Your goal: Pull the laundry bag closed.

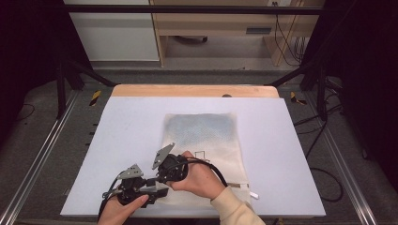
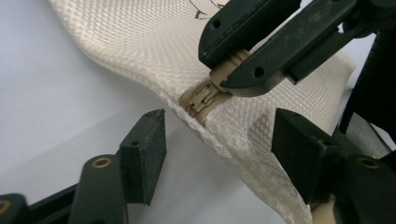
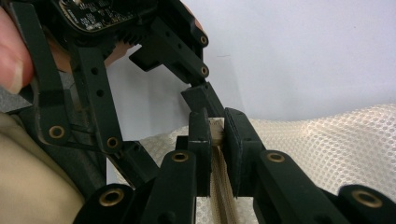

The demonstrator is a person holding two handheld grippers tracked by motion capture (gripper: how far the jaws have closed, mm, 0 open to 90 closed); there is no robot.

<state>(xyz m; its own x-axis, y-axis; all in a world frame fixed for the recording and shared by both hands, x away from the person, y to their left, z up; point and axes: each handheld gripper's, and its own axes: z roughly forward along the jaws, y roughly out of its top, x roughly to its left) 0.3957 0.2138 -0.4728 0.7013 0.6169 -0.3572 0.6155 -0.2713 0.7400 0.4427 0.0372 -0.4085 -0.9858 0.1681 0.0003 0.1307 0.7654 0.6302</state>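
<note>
The white surface (image 1: 141, 122) carries a cream mesh pouch (image 1: 202, 136) lying flat near its middle, its near end reaching toward the person's edge, where both hands work. From its open weave and the way its corner lifts and buckles in the left gripper view, the pouch looks light, soft and floppy; it would likely slide or bunch if pulled without something to brace it. The stiffest parts to take hold of seem to be the zipper tape and its pull.

The right hand-held gripper (image 3: 212, 128) is clamped narrow on the beige zipper pull (image 2: 229, 70), with the zipper's teeth running down between its jaws. The left hand-held gripper (image 2: 219, 135) stands partly wide, its pads on either side of the pouch's corner by the zipper end (image 2: 201, 100) but not pressing it; the fabric lies between them, so no grip there yet.

The pouch's near edge lies close to the surface's front edge, leaving little room toward the person. Bare surface spreads to the left, right and beyond the pouch, giving room to draw the pull along
</note>
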